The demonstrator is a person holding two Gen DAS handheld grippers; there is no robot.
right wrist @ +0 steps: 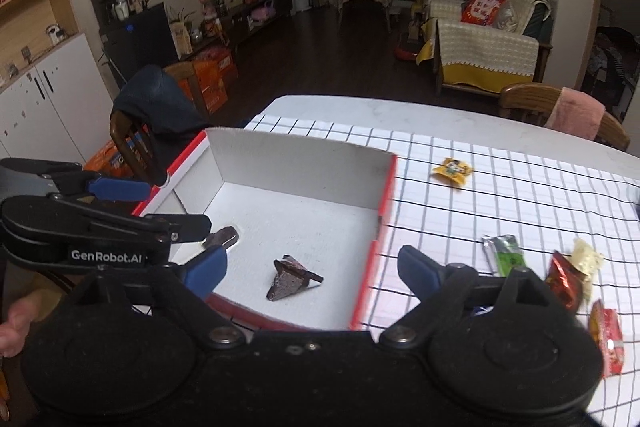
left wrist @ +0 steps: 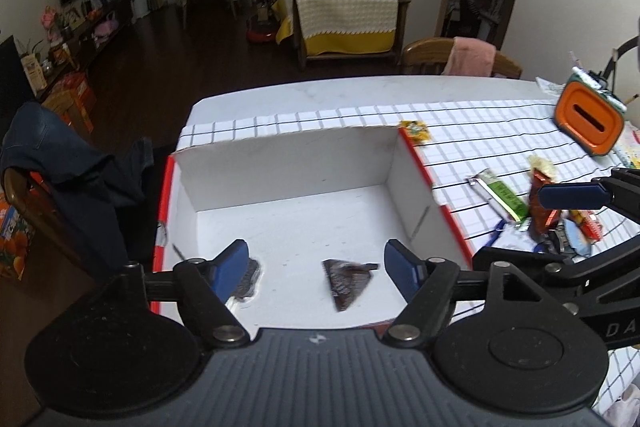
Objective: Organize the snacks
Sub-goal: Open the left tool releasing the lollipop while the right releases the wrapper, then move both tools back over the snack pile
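While the white box (left wrist: pixel 288 163) with red outer walls fills the middle of the left wrist view, open-topped on the checked tablecloth (right wrist: pixel 500 187), holds just two dark packets. Inside: a triangular brown snack (left wrist: pixel 347 281) near the front wall, and a second dark packet (right wrist: pixel 222 235) by the 9 o'clock wall, partly hidden behind a blue pad.

Outside the box, toward 3 o'clock: a loose cluster of wrappers, well apart from the left gripper (left wrist: pixel 320 267), close beside the right gripper (right wrist: pixel 312 267). Green stick packet (right wrist: pixel 505 253) at 1 o'clock of the right gripper, long axis running roughly 12 to 6, nearly along the fingers. Past it at 3 o'clock, a red wrapper (right wrist: pixel 564 281) and a red-and-yellow packet (right wrist: pixel 608 341). Farther off at 1 o'clock, a yellow candy (right wrist: pixel 452 171) alone.

Both grippers spread wide, holding nothing; left hovering over the box. Likely next: right gripper onto the green packet, turned to pinch across its narrow width.
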